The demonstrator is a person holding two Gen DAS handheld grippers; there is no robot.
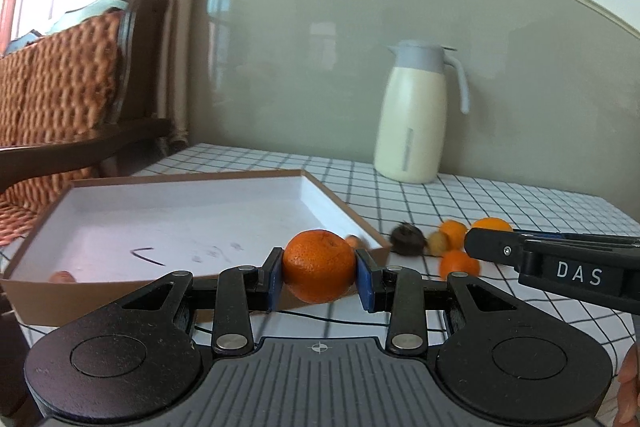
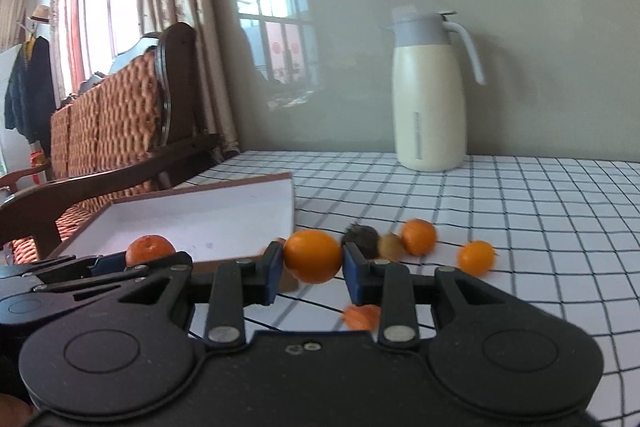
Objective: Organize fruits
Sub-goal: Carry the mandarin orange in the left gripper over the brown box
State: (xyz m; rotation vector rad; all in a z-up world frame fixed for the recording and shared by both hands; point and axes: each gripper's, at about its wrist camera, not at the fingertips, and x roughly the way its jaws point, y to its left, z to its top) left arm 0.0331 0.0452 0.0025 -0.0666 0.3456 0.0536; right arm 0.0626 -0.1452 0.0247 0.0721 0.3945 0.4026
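Worktop (image 2: pixel 520 211), checked cloth: open room ahead-right of both tools. Jug (image 2: pixel 430 95) at the far wall. Tray (image 1: pixel 168 219): ahead-left, rim near left tool (image 1: pixel 320 267), which clamped a mandarin (image 1: pixel 319 265). Right tool (image 2: pixel 313 263) clamped an orange (image 2: pixel 313 255). Loose fruits (image 2: pixel 418 237) beyond; right view alone showed one beneath.

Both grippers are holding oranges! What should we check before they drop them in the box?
1. Left gripper squeezing its orange on both sides: ok.
2. Right gripper squeezing its own orange: ok.
3. Box has bare floor for more fruit: ok.
4. Left orange already over the box: cannot tell; it looks near the box's front corner.
5. Right orange over the box: not ok; it hangs beside the box, above the checked tablecloth.
6. Grippers far enough apart to avoid bumping: cannot tell; they are close side by side.
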